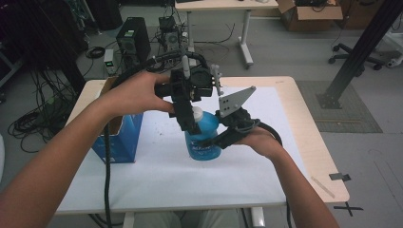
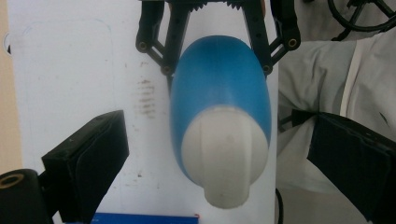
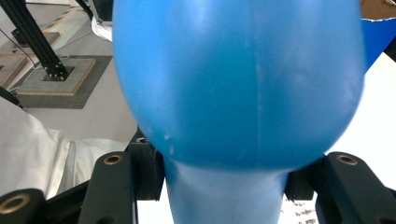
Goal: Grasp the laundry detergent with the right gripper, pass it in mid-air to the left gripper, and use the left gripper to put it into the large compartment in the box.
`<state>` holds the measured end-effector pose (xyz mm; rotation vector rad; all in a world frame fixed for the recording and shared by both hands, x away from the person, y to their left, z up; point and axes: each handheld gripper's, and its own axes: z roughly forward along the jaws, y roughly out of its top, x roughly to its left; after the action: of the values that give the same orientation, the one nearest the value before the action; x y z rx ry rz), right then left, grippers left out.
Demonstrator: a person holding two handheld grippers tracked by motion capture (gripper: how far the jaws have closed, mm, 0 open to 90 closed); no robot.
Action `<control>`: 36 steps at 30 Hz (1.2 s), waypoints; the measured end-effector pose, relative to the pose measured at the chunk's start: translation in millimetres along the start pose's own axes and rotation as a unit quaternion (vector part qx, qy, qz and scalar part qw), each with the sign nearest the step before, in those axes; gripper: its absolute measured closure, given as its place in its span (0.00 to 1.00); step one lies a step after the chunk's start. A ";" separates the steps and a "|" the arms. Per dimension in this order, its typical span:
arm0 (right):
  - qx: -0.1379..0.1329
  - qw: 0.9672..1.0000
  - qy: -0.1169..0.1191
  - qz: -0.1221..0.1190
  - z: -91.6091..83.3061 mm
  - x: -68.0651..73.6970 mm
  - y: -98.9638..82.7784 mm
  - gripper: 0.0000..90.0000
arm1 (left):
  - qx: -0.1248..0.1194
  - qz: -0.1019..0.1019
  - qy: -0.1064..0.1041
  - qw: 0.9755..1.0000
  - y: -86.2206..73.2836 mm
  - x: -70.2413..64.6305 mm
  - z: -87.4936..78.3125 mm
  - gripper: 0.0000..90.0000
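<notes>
Blue bottle (image 1: 204, 137), white cap (image 2: 224, 154); blue box (image 1: 121, 137).

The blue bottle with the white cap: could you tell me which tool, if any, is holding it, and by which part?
The right tool is shut on the blue bottle, gripping its body from the side. The left tool is open, its jaws on either side of the white cap without touching.

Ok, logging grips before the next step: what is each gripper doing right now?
Left gripper: open, jaws either side of the white cap, not touching.
Right gripper: shut on the blue plastic bottle.
</notes>
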<state>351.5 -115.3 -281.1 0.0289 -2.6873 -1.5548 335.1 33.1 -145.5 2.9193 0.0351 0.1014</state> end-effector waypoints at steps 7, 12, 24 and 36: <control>0.000 1.000 0.000 0.001 0.0 -0.2 0.0 0.49 | 0.000 -0.006 -0.007 1.000 -0.8 3.1 9.5 0.06; 0.000 1.000 -0.001 0.001 -0.2 -0.2 -0.4 0.49 | 0.003 -0.004 -0.014 1.000 -1.1 3.4 15.5 0.07; -0.001 1.000 -0.001 0.000 0.5 -1.2 -0.8 0.49 | 0.006 -0.003 -0.021 1.000 -1.6 3.7 26.6 0.10; -0.001 1.000 -0.001 0.001 0.3 -1.0 -0.8 0.49 | 0.009 -0.001 -0.025 1.000 -2.3 3.8 28.6 0.14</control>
<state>352.6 -115.4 -282.0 0.0258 -2.6869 -1.5565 340.9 29.2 -173.6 2.9378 0.0318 0.0284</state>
